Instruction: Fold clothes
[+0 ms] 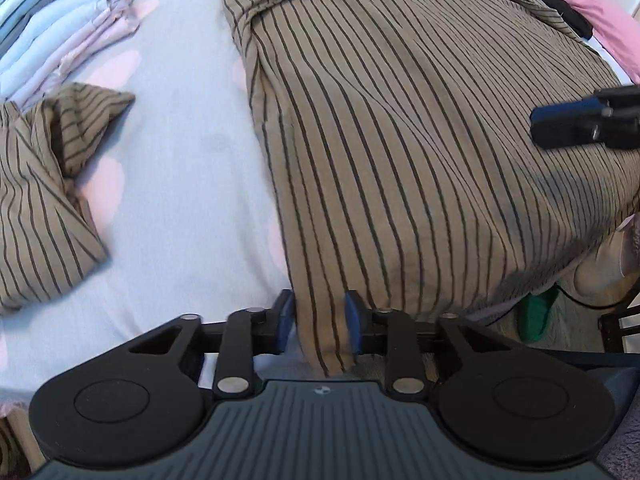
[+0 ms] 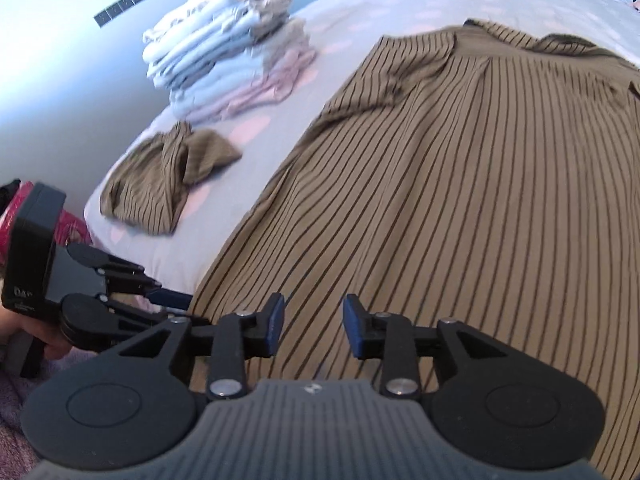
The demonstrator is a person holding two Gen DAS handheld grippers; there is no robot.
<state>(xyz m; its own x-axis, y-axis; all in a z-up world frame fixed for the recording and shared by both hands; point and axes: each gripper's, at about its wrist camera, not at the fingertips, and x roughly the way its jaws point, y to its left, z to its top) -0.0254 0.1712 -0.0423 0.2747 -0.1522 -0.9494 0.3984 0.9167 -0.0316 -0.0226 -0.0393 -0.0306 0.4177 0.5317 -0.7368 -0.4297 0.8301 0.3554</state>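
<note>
The left gripper [image 1: 319, 322] has its blue pads apart, with the near corner of the big striped shirt [image 1: 420, 140] between them; I cannot tell if they pinch it. The right gripper [image 2: 313, 326] is spread wide just above that shirt's hem. Its far side is cut off. One small striped piece [image 2: 168, 184] lies left of the shirt, and one blurry stack of folded clothes [image 2: 228, 44] lies beyond.
</note>
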